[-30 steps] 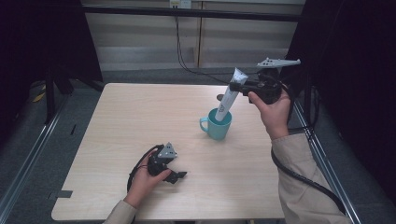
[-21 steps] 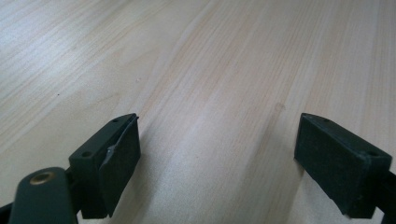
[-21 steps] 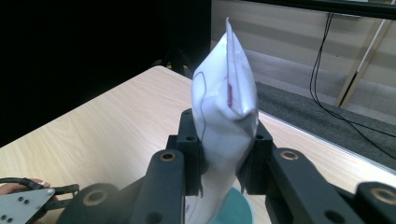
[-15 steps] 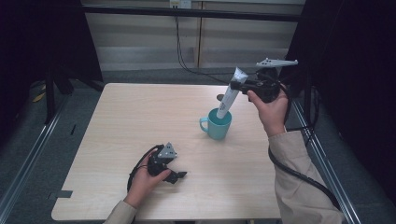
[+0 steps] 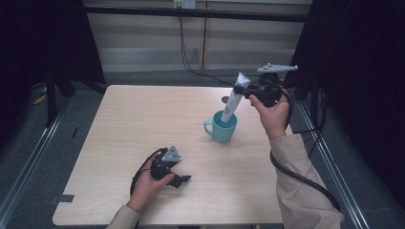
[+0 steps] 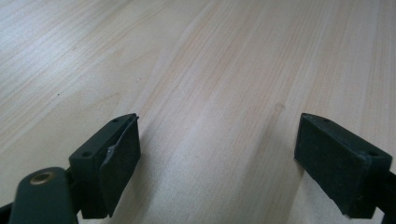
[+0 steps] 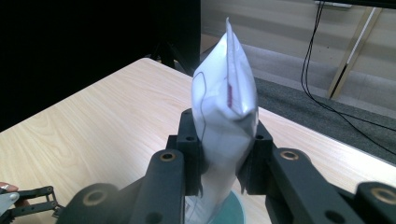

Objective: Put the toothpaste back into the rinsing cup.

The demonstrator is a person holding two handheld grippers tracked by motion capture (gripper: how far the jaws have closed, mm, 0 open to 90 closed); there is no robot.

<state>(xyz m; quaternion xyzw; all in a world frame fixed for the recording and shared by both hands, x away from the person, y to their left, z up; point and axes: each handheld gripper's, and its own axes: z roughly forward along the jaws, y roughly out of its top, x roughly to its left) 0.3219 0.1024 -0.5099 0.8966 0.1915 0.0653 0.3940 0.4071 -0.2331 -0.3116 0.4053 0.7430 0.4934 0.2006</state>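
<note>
Pale wood tabletop point(image 5: 143, 124) carries one teal mug point(image 5: 222, 128), standing right of centre with its handle toward your left. Your right gripper point(image 5: 248, 90) has its jaws clamped on the upper part of a white tube point(image 5: 234, 98), which leans with its lower end inside the mug's mouth. So the tube looks as good as placed; judging by this, what's left is to let go and draw the hand away. Your left gripper point(image 5: 179, 177) rests low on the bare wood near you, jaws wide apart and holding nothing.
</note>
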